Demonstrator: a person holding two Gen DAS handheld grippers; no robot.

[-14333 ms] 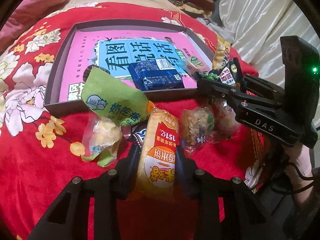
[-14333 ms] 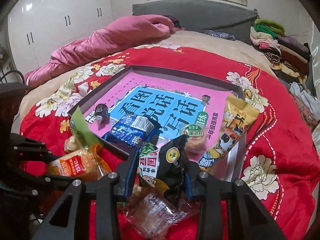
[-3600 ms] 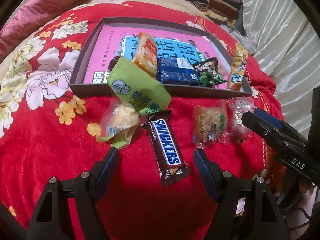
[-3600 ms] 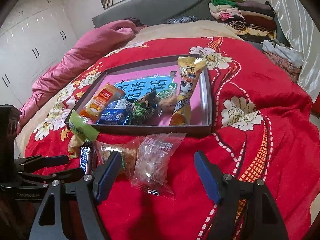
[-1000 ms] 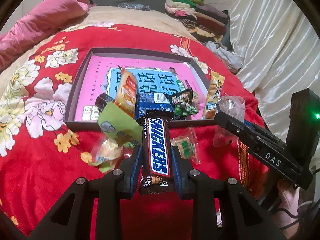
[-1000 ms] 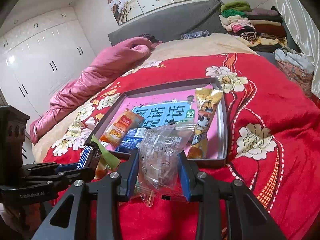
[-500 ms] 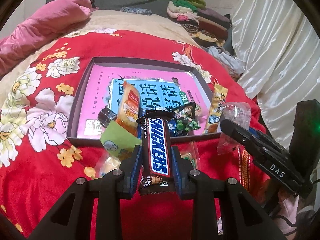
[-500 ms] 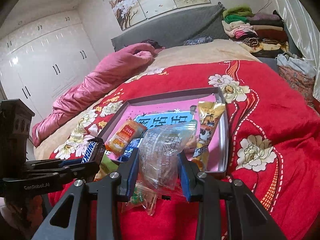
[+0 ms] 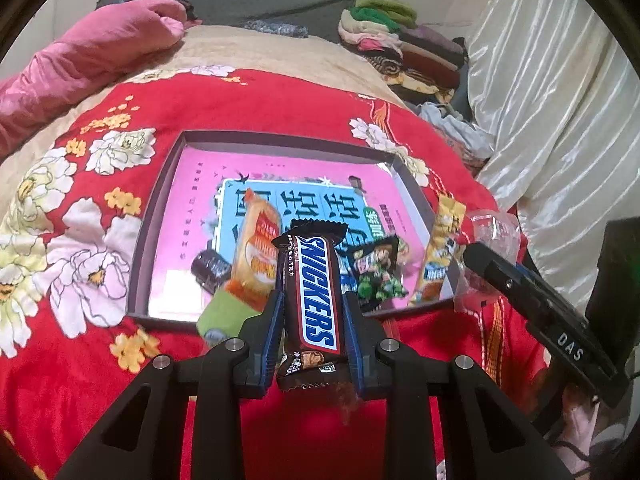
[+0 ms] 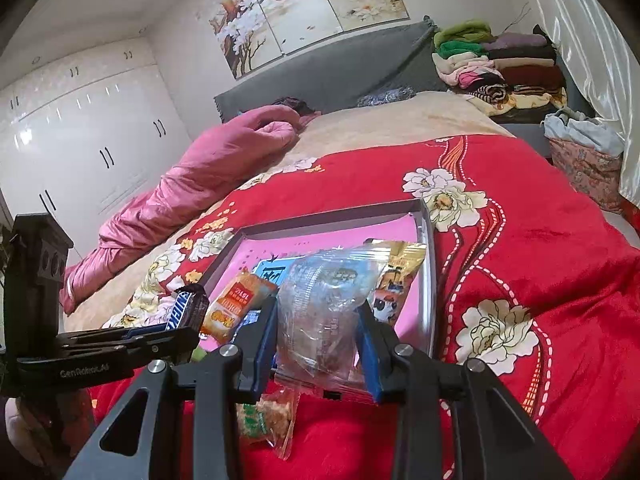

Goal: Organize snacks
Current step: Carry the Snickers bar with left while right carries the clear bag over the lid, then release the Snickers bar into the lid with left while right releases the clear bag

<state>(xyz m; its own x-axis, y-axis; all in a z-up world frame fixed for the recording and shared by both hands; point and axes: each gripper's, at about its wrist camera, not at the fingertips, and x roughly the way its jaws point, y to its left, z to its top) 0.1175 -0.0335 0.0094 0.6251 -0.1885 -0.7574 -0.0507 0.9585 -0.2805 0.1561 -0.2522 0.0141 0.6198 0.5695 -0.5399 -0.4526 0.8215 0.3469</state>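
Observation:
My left gripper [image 9: 314, 320] is shut on a Snickers bar [image 9: 316, 292] and holds it above the near edge of the shallow tray [image 9: 276, 138]. My right gripper [image 10: 318, 340] is shut on a clear plastic snack bag [image 10: 324, 312] above the tray's near right part; the bag also shows in the left wrist view [image 9: 494, 226]. In the tray lie an orange rice-cracker pack [image 9: 258, 248], a dark green-printed packet [image 9: 378, 268], a yellow packet [image 9: 442, 248] and a small dark candy [image 9: 210, 268]. A green packet [image 9: 224, 316] leans on the tray's near edge.
The tray sits on a red flowered blanket [image 9: 80, 360] on a bed. A small clear cracker bag [image 10: 266, 416] lies on the blanket below my right gripper. A pink quilt [image 10: 192, 168] lies far left, folded clothes [image 10: 496, 64] far right, curtain [image 9: 560, 120] at right.
Both grippers have risen and moved forward over the tray with their snacks held. Much earlier the left gripper was open over the Snickers and the right was open over the clear bag.

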